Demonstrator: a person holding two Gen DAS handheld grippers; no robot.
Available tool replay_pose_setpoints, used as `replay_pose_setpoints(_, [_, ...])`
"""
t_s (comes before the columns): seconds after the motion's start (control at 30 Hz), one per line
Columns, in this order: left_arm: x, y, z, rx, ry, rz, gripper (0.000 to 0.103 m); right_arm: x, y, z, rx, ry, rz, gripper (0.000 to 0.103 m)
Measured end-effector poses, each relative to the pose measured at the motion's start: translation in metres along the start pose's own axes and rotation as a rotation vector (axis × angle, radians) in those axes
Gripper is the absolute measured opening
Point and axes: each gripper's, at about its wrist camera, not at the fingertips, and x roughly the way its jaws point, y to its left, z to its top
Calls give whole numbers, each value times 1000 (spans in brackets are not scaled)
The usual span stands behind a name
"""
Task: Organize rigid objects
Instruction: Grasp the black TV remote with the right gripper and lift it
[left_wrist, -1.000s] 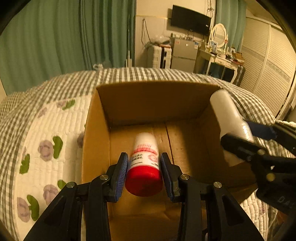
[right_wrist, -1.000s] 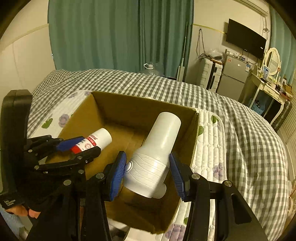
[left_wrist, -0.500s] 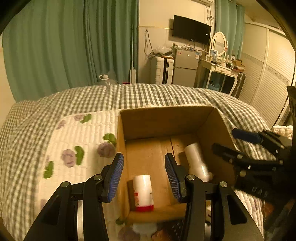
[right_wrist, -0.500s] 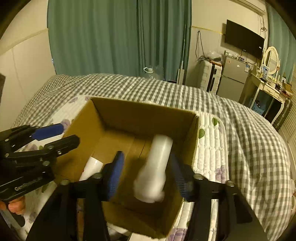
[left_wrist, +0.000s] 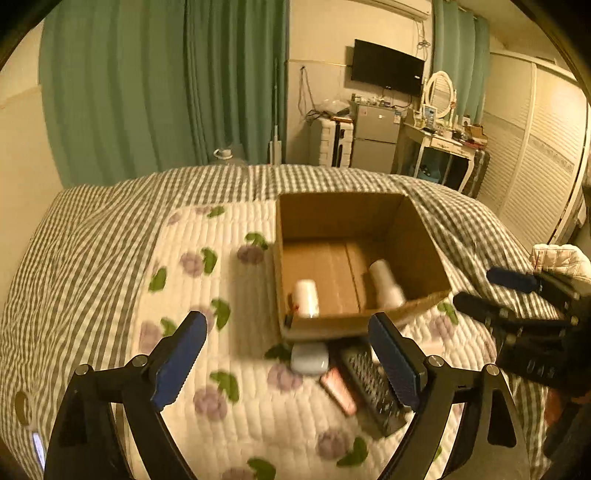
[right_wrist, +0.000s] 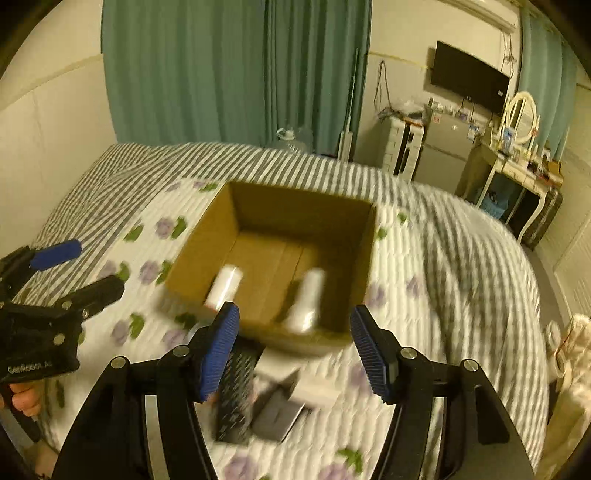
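I am working in a home bedroom — a bed (left_wrist: 110, 236) under a checked cover and flowered quilt (left_wrist: 207, 280), green curtains (left_wrist: 162, 85), a wall television (left_wrist: 387, 71), a small fridge (left_wrist: 375, 136), and a dressing table (left_wrist: 443, 142) with a round mirror (left_wrist: 440, 92) beside slatted wardrobe doors (left_wrist: 535, 166).

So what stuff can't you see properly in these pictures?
- The red-capped bottle in the cardboard box: the near box wall hides its cap in the left wrist view.
- The label on that bottle: too blurred to read in either view.
- The things in front of the box, like the dark remote and grey flat case: smeared by motion in the right wrist view.
- The white spray bottle: blurred; its base is hidden by the box wall.
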Motion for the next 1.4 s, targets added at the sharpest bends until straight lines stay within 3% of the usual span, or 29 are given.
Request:
replay_pose_setpoints(0.1, [-1,8,-21,-16,2,3,91,4,14,-24,19,28,20,75])
replay_pose_setpoints(0.33, [41,29,-72,-75,99,64,91,59,43,-66,-2,163,49,75])
replay_pose_setpoints(0.5, [67,32,-88,-62,131,100,91,104,50,-89,17,241,77,75])
replay_pose_setpoints(0.67, [76,30,-95,-51,149,84,91,127,50,-98,29,228,71,74])
replay_pose_setpoints(0.7, [77,29,-96,-46,155,85,91,130,49,-97,35,217,67,72])
replay_pose_setpoints(0.73, [78,28,-97,-43,157,86,91,132,47,-96,50,212,74,66])
replay_pose_setpoints(0.77, [79,28,-98,-39,160,88,91,133,44,-94,69,212,96,52])
replay_pose_setpoints(0.83, [80,26,-98,-36,166,92,91,137,44,-98,90,246,128,43])
replay_pose_setpoints(1.03, [75,24,-97,-33,159,96,91,134,49,-106,91,236,129,41])
replay_pose_setpoints(1.2, [69,19,-92,-48,175,81,91,100,42,-100,93,165,95,40])
replay_pose_setpoints(1.4, [50,-18,-77,3,139,37,91,56,23,-92,72,131,15,40])
